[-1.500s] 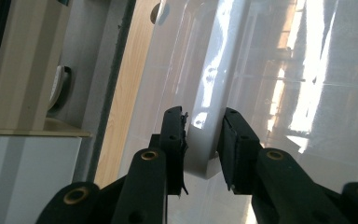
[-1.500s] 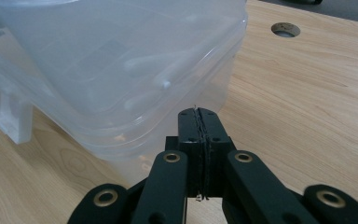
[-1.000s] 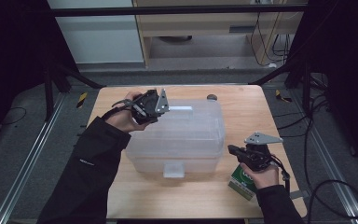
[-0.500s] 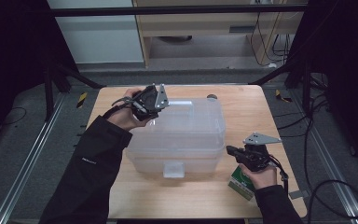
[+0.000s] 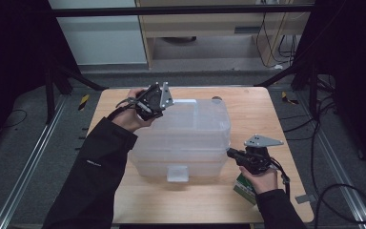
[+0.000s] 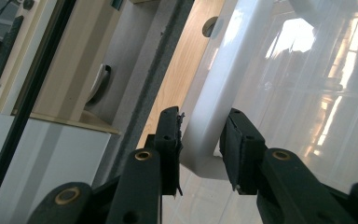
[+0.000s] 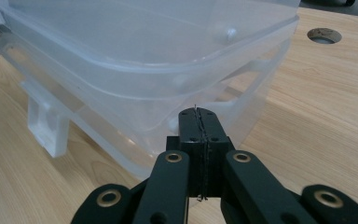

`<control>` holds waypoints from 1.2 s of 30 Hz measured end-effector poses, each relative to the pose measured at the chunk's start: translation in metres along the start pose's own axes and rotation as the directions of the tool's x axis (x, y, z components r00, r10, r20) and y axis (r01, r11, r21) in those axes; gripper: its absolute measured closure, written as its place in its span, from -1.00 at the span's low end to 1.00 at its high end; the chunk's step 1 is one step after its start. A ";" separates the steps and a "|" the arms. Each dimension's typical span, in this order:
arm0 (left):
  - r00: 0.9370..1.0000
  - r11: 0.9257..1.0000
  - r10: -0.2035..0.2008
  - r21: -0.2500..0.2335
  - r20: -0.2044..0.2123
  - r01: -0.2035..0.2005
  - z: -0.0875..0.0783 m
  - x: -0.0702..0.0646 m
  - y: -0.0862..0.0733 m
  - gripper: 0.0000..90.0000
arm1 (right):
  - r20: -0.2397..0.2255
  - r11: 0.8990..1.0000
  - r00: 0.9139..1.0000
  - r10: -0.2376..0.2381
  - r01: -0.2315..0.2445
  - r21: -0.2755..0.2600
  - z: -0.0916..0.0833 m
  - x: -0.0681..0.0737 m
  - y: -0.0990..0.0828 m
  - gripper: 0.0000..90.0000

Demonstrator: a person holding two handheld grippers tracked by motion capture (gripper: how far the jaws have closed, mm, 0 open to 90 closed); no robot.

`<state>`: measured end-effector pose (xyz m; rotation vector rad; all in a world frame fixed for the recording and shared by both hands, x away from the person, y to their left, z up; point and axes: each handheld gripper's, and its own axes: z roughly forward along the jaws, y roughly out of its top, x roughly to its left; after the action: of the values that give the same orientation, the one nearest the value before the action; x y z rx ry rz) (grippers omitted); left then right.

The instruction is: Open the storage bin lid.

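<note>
Left gripper (image 5: 164,100) at the lid latch of the clear storage box (image 5: 190,143), right gripper (image 5: 233,153) bracing the near corner

The box sat mid-surface (image 5: 267,109), its white latch (image 6: 214,93) at the far end between the left jaws, which had just been opening; one pad touched the latch, the other stood apart, so no grip was made. The right jaws were closed on nothing, tips touching the box's near right corner. To do the step well, judged from this: centre the latch between both pads before closing, and keep the right tip pressed so the box cannot slide. The left gripper view showed the pad gap; the high view showed a green packet (image 5: 244,187) under the right hand
</note>
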<state>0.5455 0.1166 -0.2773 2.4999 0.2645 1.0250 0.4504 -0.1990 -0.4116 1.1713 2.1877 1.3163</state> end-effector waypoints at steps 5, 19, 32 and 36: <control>1.000 1.000 -0.001 0.000 0.000 0.001 0.000 0.001 0.000 0.52 | -0.018 0.999 1.000 0.016 -0.016 -0.046 0.000 0.002 0.004 1.00; 0.997 0.996 -0.073 -0.057 0.034 0.075 -0.009 -0.004 -0.011 0.15 | 0.003 0.997 1.000 0.022 -0.022 -0.070 -0.001 0.003 0.005 1.00; 0.980 0.975 -0.181 -0.115 0.086 0.190 -0.046 -0.001 -0.045 -0.05 | 0.000 0.997 1.000 0.027 -0.027 -0.067 0.000 0.003 0.004 1.00; 0.971 0.962 -0.222 -0.143 0.087 0.232 -0.057 -0.001 -0.059 -0.05 | 0.001 0.997 1.000 0.028 -0.027 -0.066 0.000 0.003 0.004 1.00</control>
<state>0.5040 0.1865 -0.2681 2.2996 0.4245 0.8303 0.4501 -0.1955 -0.4073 1.1814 2.1176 1.3867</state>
